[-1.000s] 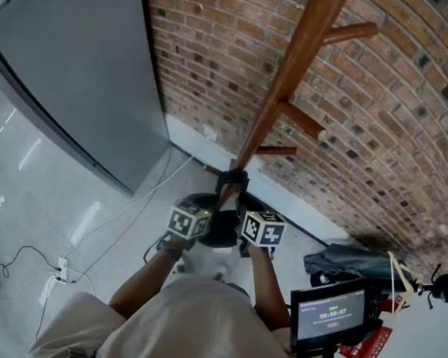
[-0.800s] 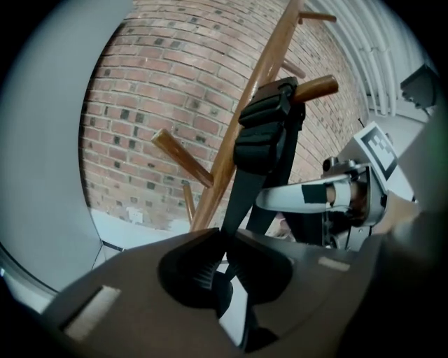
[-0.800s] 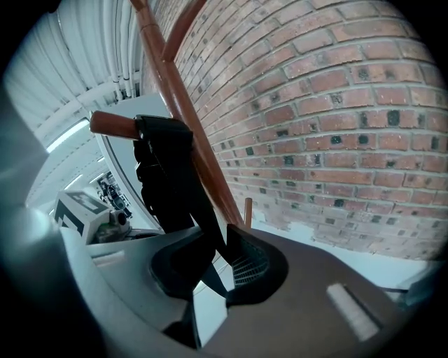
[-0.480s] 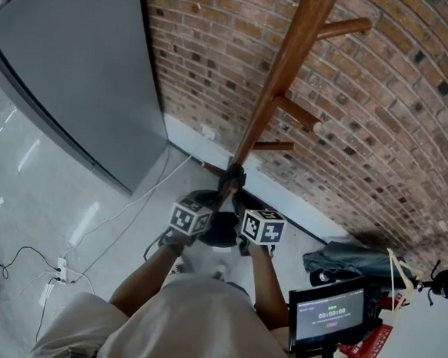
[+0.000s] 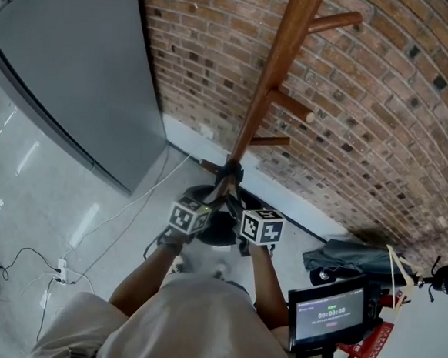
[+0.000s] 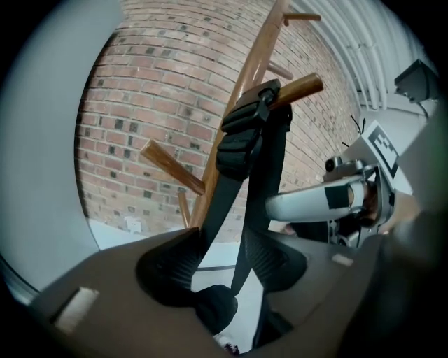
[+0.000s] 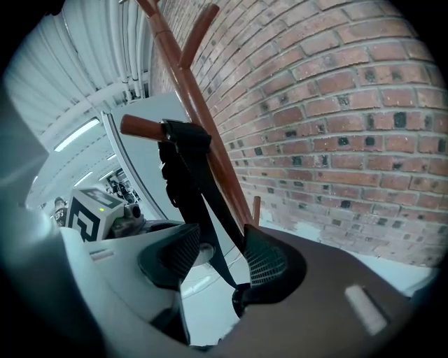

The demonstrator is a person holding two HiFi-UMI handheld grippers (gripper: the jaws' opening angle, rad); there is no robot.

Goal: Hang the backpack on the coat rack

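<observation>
Now: backpack strap (image 6: 246, 136) hooked over a peg (image 6: 299, 87) of the coat rack (image 5: 275, 70).
Left tool (image 6: 224, 262) and right tool (image 7: 213, 260) have just been opening, jaws spread; the strap runs between each pair, rising toward 12 o'clock.

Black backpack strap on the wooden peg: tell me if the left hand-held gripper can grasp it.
Probably yes: the black backpack strap hangs between the jaws of the left hand-held gripper; they have just been opening, and nothing blocks it.
</observation>
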